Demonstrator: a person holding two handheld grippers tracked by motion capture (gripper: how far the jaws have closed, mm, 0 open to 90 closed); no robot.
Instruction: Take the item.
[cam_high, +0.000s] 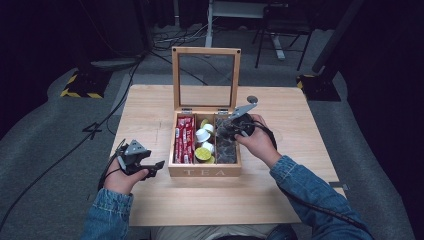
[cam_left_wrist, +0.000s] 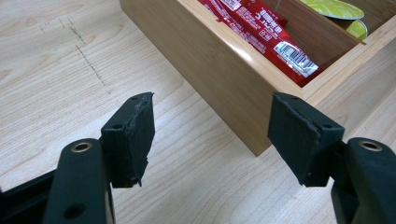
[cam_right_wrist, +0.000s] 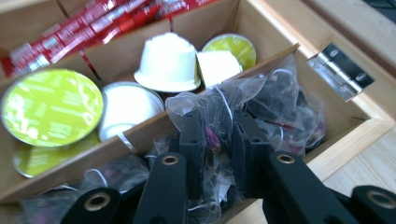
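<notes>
Three compartments are counted in the wooden tea box (cam_high: 205, 172), which stands mid-table (cam_high: 150, 105) with its glass lid (cam_high: 206, 75) raised upright; red sachets (cam_high: 184, 140) are filed in the left compartment, coffee capsules (cam_high: 203, 135) with white and green tops in the middle one, clear mesh tea bags (cam_right_wrist: 280, 102) in the right one.

Item in hand: one mesh tea bag (cam_right_wrist: 212, 116), pinched by the right gripper (cam_right_wrist: 218, 140) while it is dipped into the right compartment; the jaws are closed down tight on the thin film, with the bag's upper part puffed out above the pads; neighbouring bags are seen touching it on both sides.

Second tool: the left gripper (cam_left_wrist: 210, 135) is held low over the table just beside the box's front left corner; its jaws are set roughly half apart and nothing is held between them.

Handling note, as a judgement: a straight, slow lift is advised, so that the adjoining bags and any string are shed rather than dragged out; the grip is best kept on the gathered film and not on the contents, since the mesh is likely to tear or slip under a sideways pull; the divider (cam_right_wrist: 140, 130) beside the capsules is to be cleared without being knocked; the box may be steadied by the idle gripper if it is seen to shift.
</notes>
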